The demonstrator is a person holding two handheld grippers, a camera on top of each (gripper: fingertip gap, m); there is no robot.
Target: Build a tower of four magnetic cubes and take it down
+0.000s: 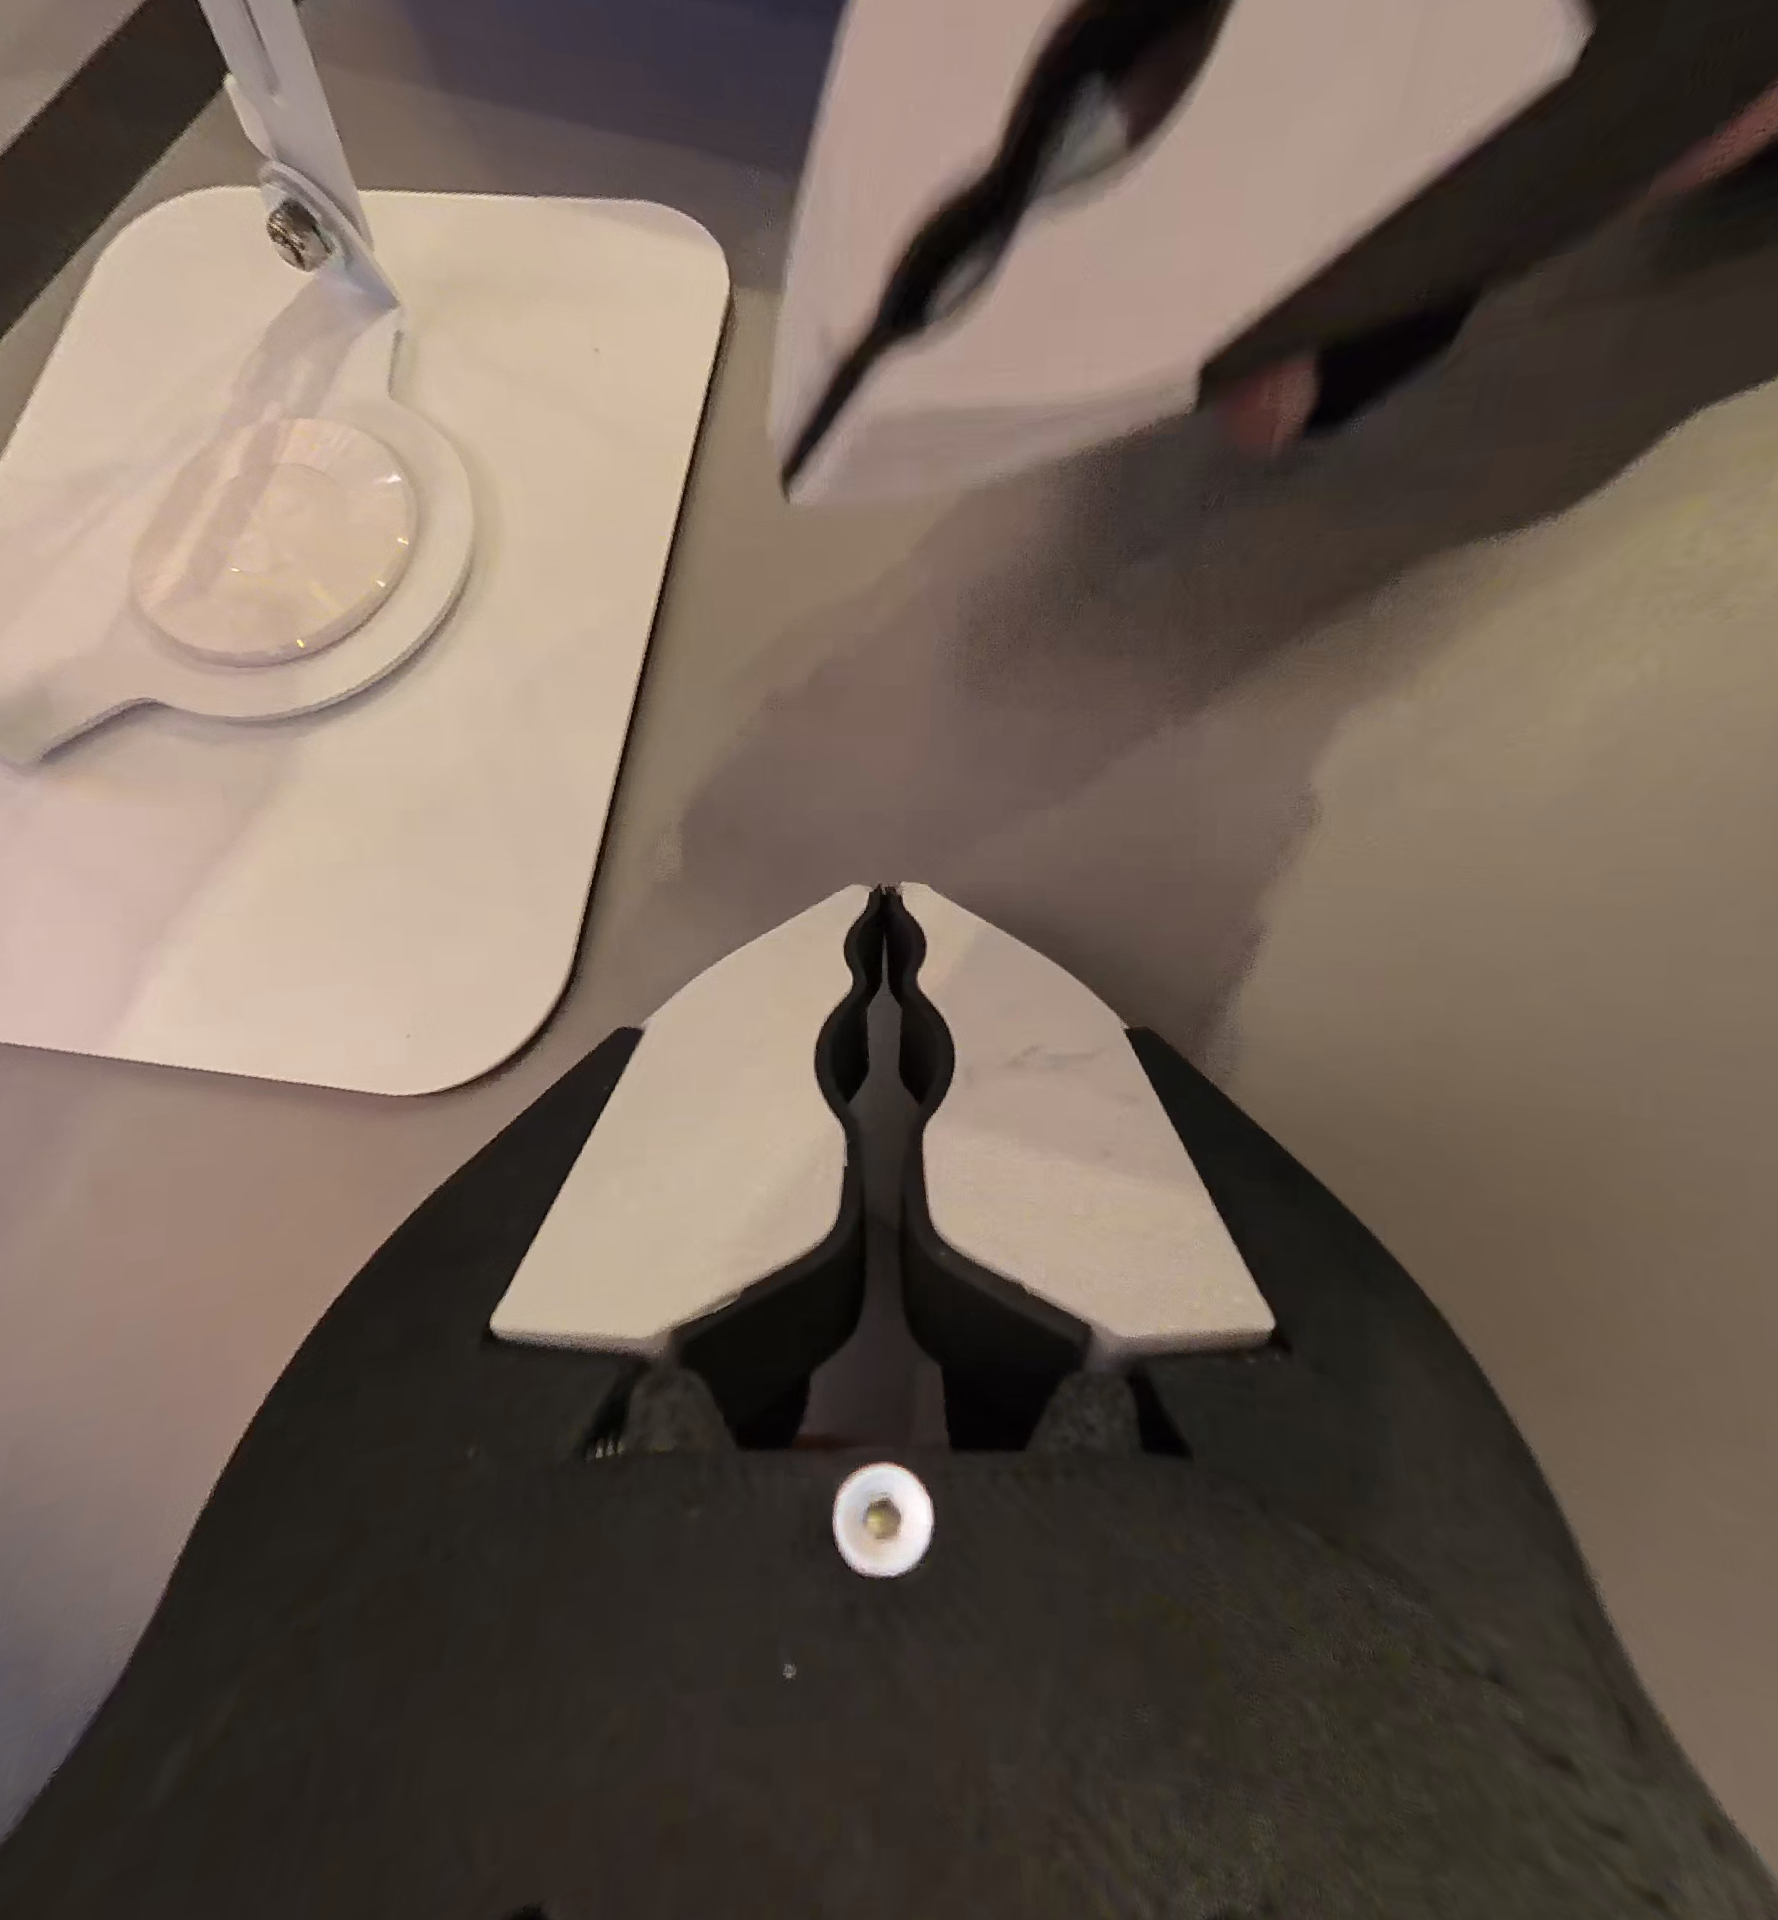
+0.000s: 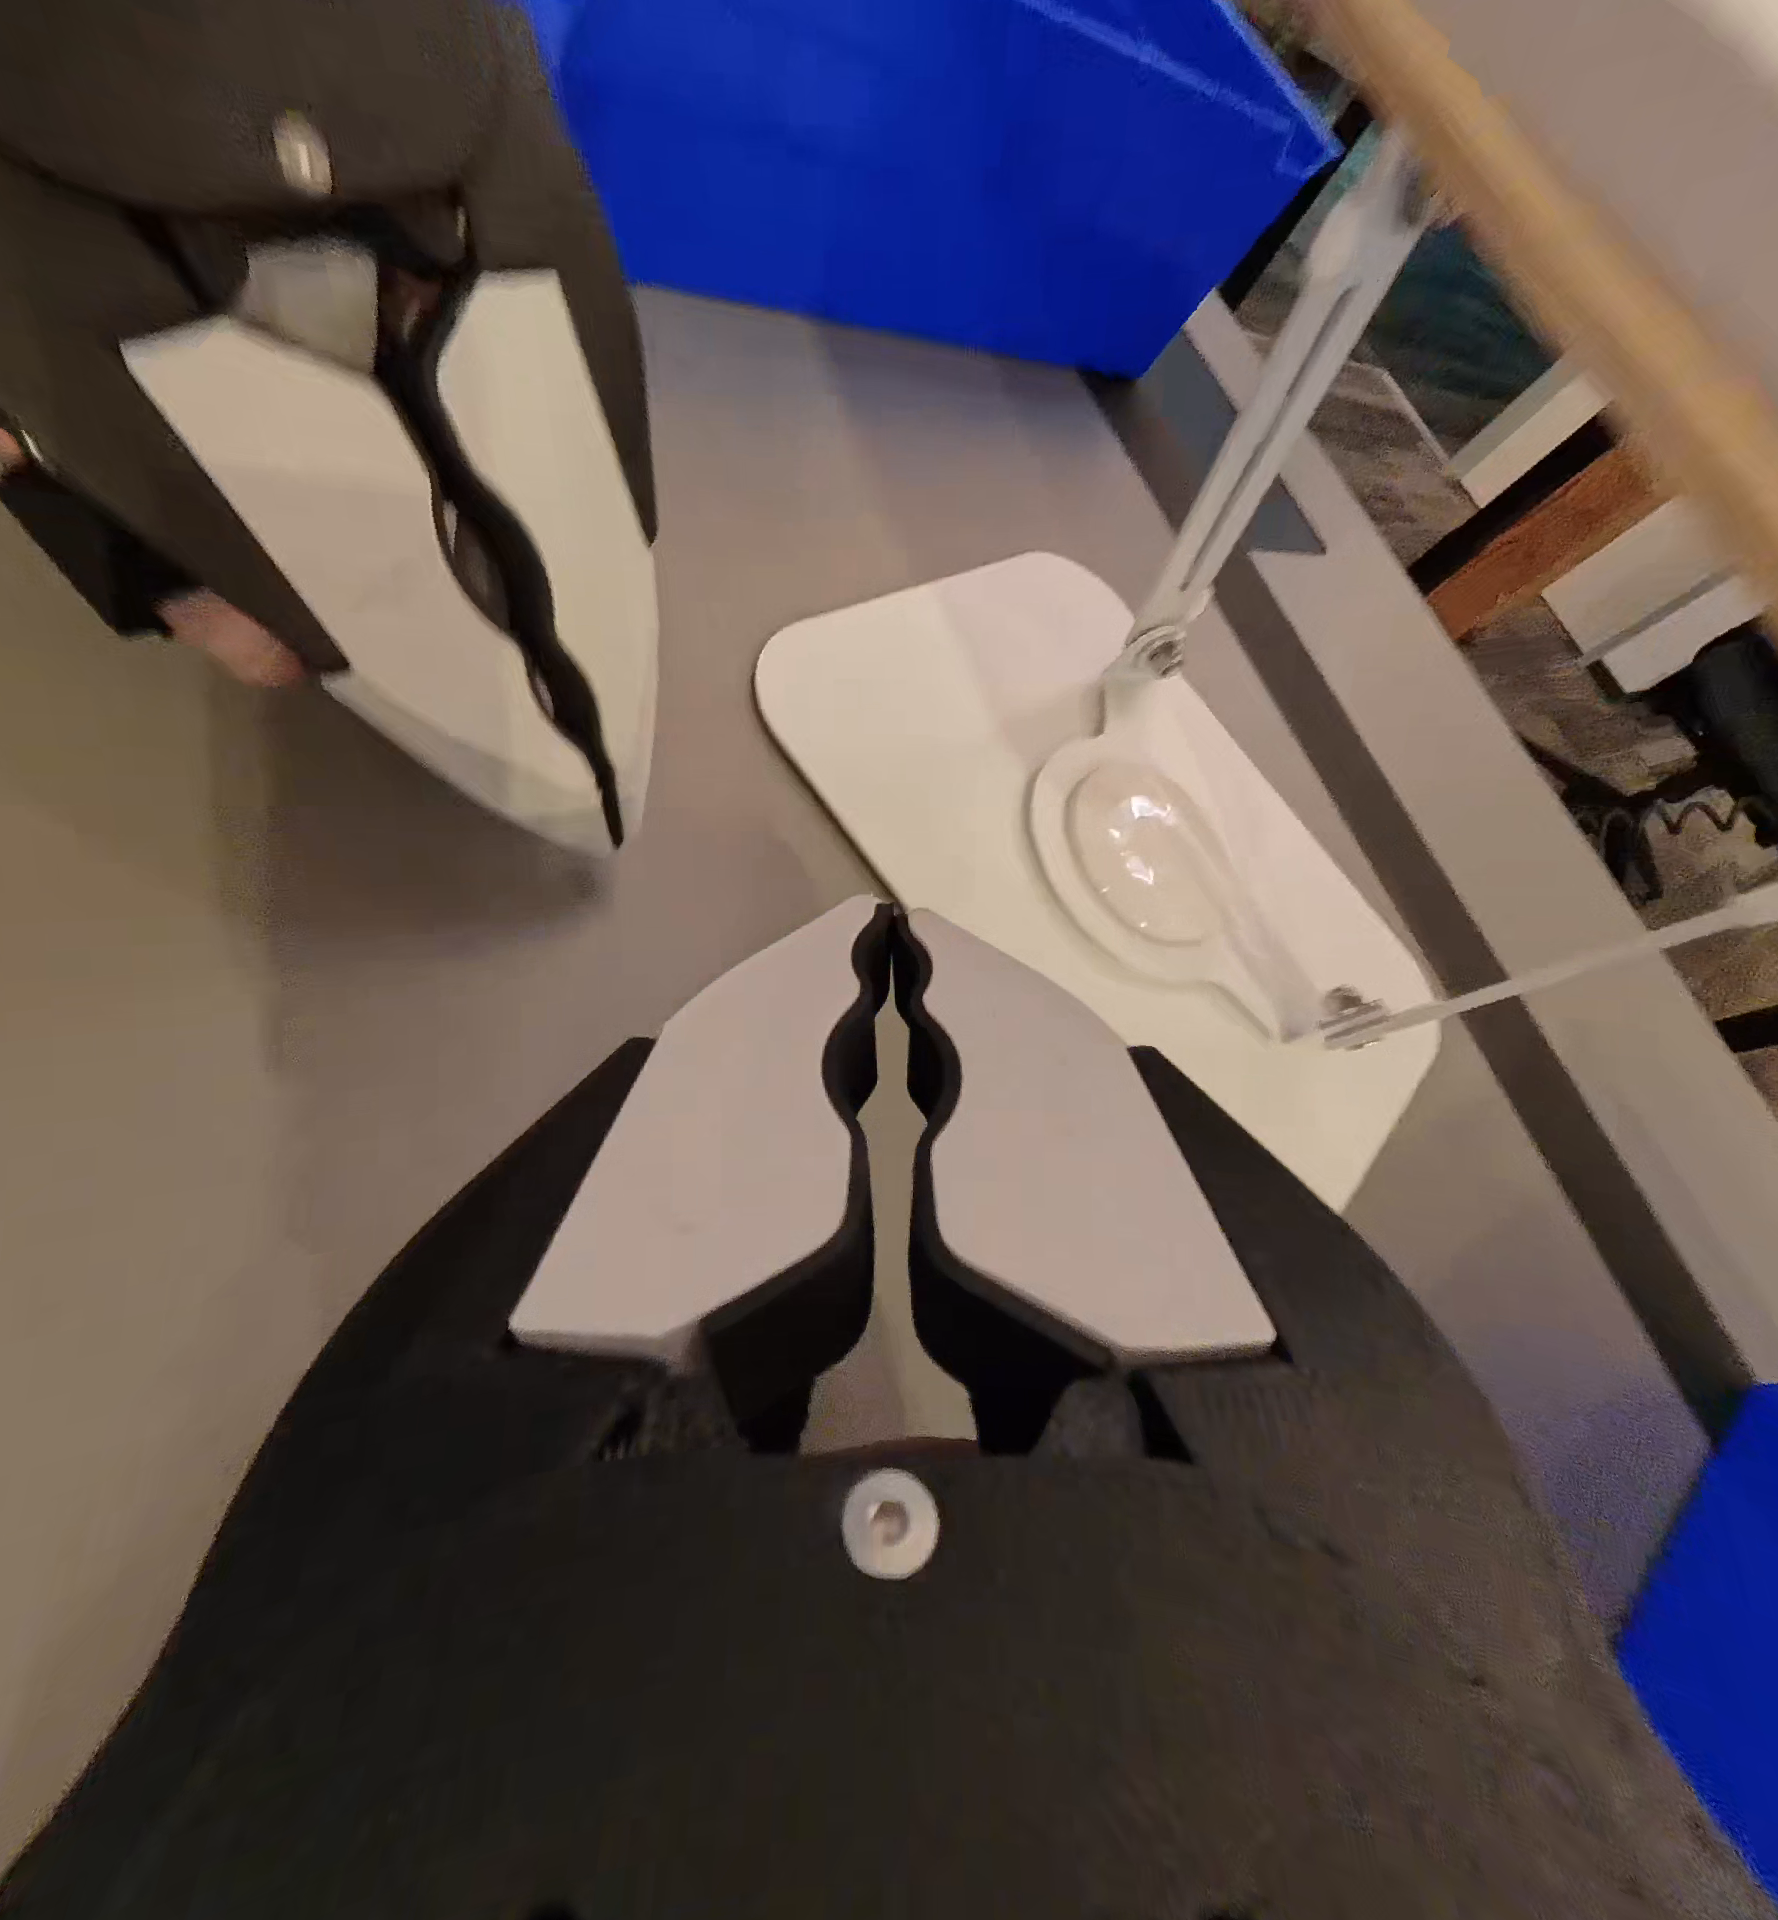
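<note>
Zero cubes: none visible in either view; direction from jaws, nearer gripper, cannot tell.
Left gripper (image 1: 883,891): jaws together, nothing held, lower centre.
Right gripper (image 2: 890,914): jaws together, nothing held, lower centre.

Two wrist views, close above the grey table (image 1: 1487,935), facing each other (shared: white stand base (image 2: 916,707)).

light: dim, warm | shadows: soft on table (image 1: 1487,831) | blur: far hand-held gripper (image 1: 812,457) smeared | edges: fisheye-bent
</note>
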